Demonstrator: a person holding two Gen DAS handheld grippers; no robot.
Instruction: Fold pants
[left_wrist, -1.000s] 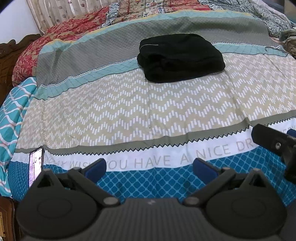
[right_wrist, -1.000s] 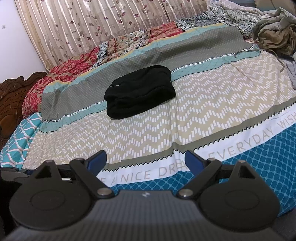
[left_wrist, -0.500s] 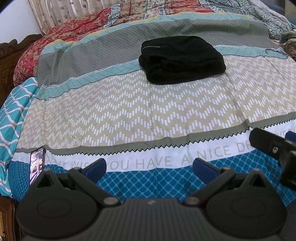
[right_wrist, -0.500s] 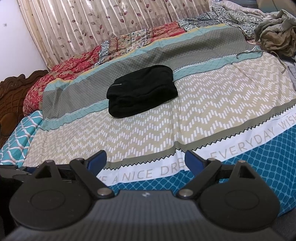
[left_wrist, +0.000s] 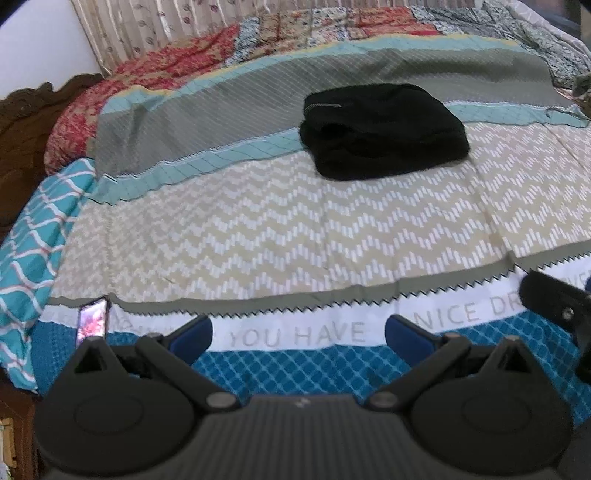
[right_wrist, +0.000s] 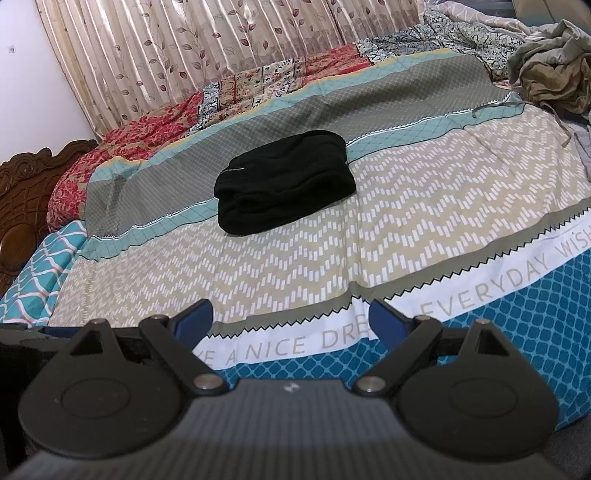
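Observation:
Black pants (left_wrist: 382, 129) lie folded into a compact bundle on the patterned bedspread (left_wrist: 258, 229), on its grey and teal stripes, far ahead of both grippers; the right wrist view shows the same pants (right_wrist: 282, 184). My left gripper (left_wrist: 298, 334) hangs open over the near blue edge of the bed with nothing between its blue pads. My right gripper (right_wrist: 290, 321) is open too and holds nothing, also near the bed's front edge. Part of the right gripper's black body shows at the right edge of the left wrist view.
A phone (left_wrist: 92, 319) with a lit screen lies at the bed's near left corner. A heap of olive clothes (right_wrist: 550, 70) sits at the far right. A carved wooden headboard (right_wrist: 22, 206) runs along the left, with a curtain (right_wrist: 221, 40) behind the bed.
Both grippers have drawn back and tilted up slightly, so the pants sit a little lower in each view. Nothing was taken hold of or let go.

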